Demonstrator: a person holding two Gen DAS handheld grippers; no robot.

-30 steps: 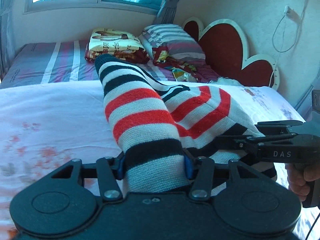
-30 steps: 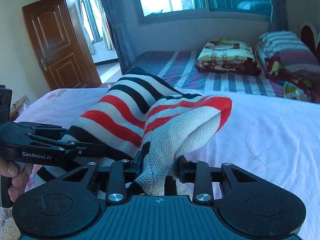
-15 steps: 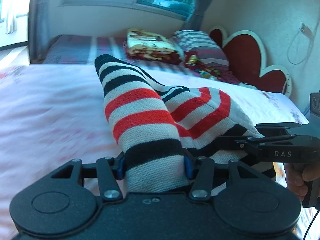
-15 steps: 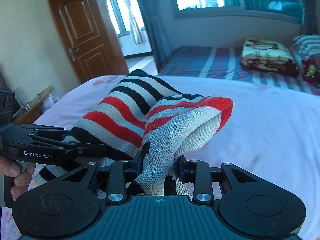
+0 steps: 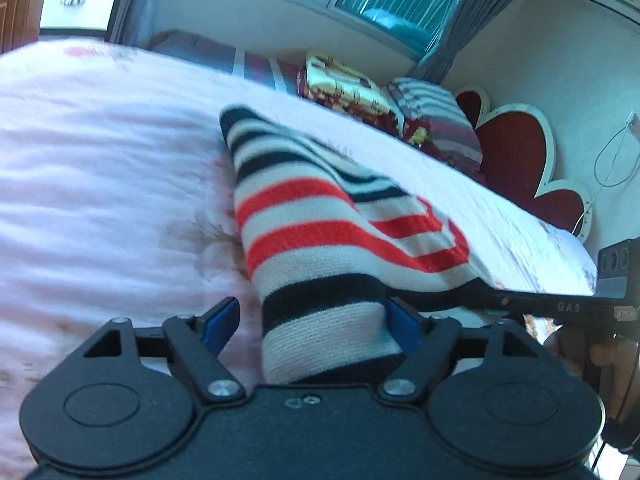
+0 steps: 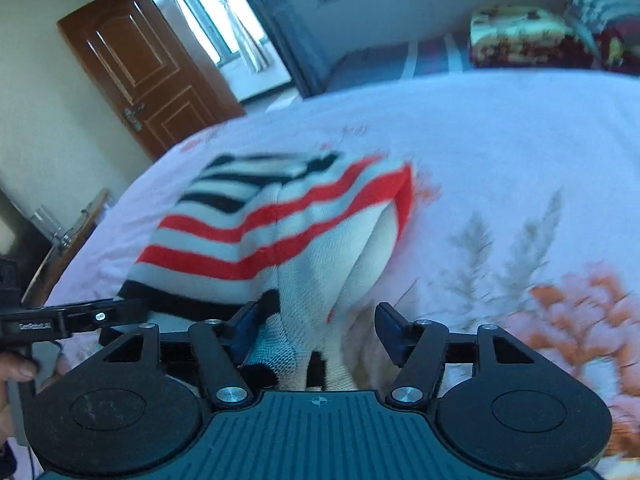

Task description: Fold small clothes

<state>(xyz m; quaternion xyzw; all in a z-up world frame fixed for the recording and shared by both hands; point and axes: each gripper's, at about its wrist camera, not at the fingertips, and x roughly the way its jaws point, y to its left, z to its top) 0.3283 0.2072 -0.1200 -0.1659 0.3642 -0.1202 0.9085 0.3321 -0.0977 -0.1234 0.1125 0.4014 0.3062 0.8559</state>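
Showing: a striped sweater [image 5: 320,224] lying folded on a bed [image 5: 100,184], with two hand-held grippers at its near edge.
Sweater: knitted in navy, red and pale bands, it is resting in a doubled-over bundle on the pink floral bedcover [image 6: 520,168]; its near end is reaching back between the jaws of both grippers.
Left gripper [image 5: 316,320]: its jaws have just been opening and are now standing apart; the left blue pad [image 5: 218,322] is sitting clear of the fabric with bedcover showing in the gap, while the right pad is lying against the sweater's edge, so nothing is being squeezed.
Right gripper [image 6: 318,328]: its jaws have just been opening as well; the right pad [image 6: 390,332] is standing well clear of the cloth, and the left pad is only brushing the loose hem, so the sweater is lying slack between them.
Hands: part of a hand [image 6: 18,368] is wrapping the left gripper's handle at the left edge of the right wrist view; fingers [image 5: 580,350] are gripping the right gripper's handle at the right edge of the left wrist view.
Background: a folded patterned blanket [image 5: 344,88] and a striped pillow [image 5: 436,120] are lying on a second bed near a heart-shaped headboard [image 5: 516,148]; a brown door [image 6: 136,64] is standing at the far left.
Image quality: both views are blurring.
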